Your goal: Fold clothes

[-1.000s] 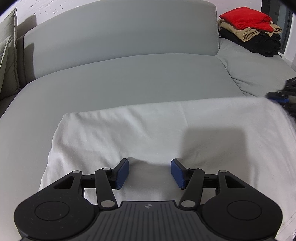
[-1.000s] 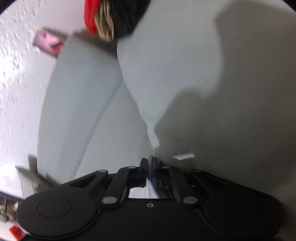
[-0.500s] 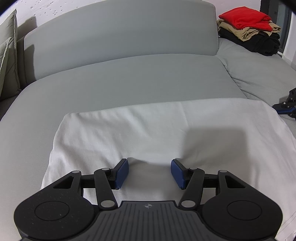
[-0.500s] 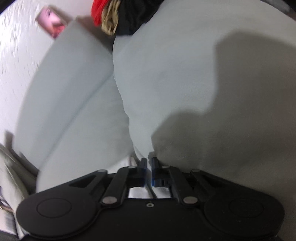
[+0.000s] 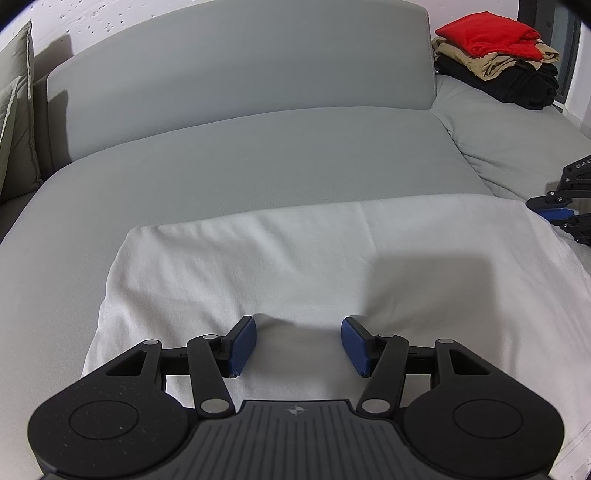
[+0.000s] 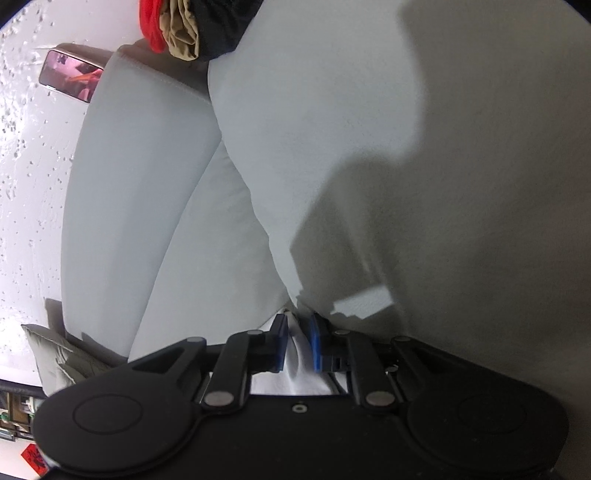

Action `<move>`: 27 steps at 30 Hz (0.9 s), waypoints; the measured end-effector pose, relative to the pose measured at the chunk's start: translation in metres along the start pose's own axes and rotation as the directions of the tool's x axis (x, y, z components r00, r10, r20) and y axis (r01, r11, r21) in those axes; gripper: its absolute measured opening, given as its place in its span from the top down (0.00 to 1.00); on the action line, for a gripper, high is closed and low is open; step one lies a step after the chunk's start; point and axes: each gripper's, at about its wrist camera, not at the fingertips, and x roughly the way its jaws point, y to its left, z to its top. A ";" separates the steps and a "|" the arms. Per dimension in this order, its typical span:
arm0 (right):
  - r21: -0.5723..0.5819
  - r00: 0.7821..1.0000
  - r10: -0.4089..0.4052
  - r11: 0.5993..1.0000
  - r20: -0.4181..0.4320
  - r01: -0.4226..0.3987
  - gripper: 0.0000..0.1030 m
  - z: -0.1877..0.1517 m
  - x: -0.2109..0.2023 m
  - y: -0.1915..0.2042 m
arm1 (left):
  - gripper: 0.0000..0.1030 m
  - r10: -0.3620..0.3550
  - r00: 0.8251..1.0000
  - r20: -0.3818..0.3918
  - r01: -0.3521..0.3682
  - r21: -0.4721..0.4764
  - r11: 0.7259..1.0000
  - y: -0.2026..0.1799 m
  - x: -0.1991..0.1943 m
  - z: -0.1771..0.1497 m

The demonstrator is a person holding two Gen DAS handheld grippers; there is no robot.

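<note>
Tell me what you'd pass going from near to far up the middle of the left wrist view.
Left claw, open → white garment spread flat → grey sofa seat → sofa backrest → white wall.

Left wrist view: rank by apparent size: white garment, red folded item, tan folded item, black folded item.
1. white garment, by far the largest, though it is also nearest the camera.
2. black folded item.
3. red folded item.
4. tan folded item, mostly covered. Red and black look close; ranking unsure.
</note>
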 end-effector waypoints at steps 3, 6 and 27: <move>-0.060 0.999 -0.043 0.997 0.005 0.044 0.90 -0.008 0.002 0.006 | 0.46 0.001 1.000 0.001 -0.001 0.001 1.000 0.000 0.000 0.000; -0.117 0.998 -0.064 0.991 -0.005 0.063 0.90 -0.011 0.007 0.012 | 0.46 0.002 1.000 0.001 -0.002 0.003 1.000 0.000 0.000 -0.001; -0.073 0.986 -0.006 0.997 0.169 0.019 0.81 -0.016 -0.035 0.019 | 0.43 0.013 1.000 -0.008 -0.013 0.001 1.000 0.000 0.000 -0.001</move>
